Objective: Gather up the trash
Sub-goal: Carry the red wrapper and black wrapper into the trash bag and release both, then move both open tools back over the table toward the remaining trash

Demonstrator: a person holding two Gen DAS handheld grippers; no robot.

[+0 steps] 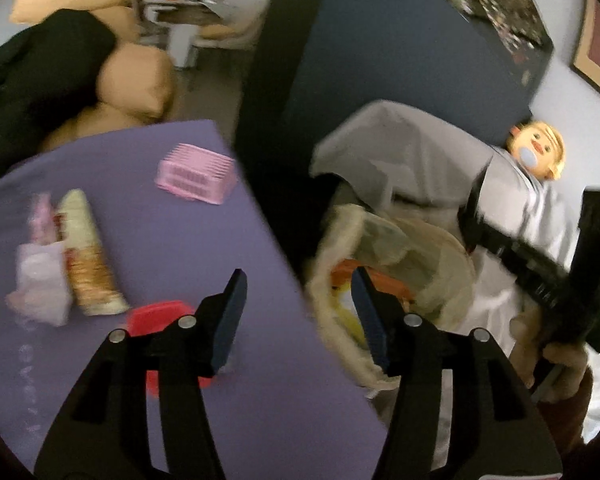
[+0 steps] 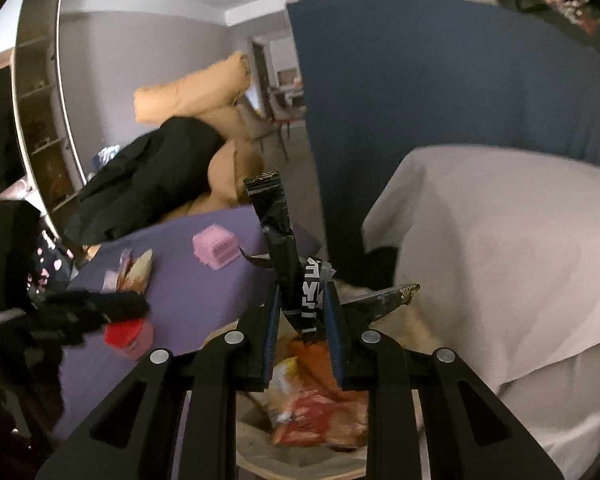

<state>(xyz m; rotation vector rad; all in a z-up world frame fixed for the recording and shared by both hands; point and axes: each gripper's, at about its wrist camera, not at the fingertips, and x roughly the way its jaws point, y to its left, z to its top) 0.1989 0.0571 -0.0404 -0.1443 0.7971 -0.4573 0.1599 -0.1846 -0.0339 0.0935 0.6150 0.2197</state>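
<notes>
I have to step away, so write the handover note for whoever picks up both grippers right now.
Right gripper: shut on a black wrapper, held above the open trash bag.
Left gripper: open, empty, over the edge of the purple table beside the bag.
Done: an orange and yellow snack packet already lies in the bag.
Left: drop the black wrapper in; then a cream snack packet and a pale pink wrapper on the table. The pink basket and red container look like keepers, not trash.

Bin (image 2: pixel 260 440) mouth open below; grey sheet (image 2: pixel 500 260) crowds its rt side.
</notes>
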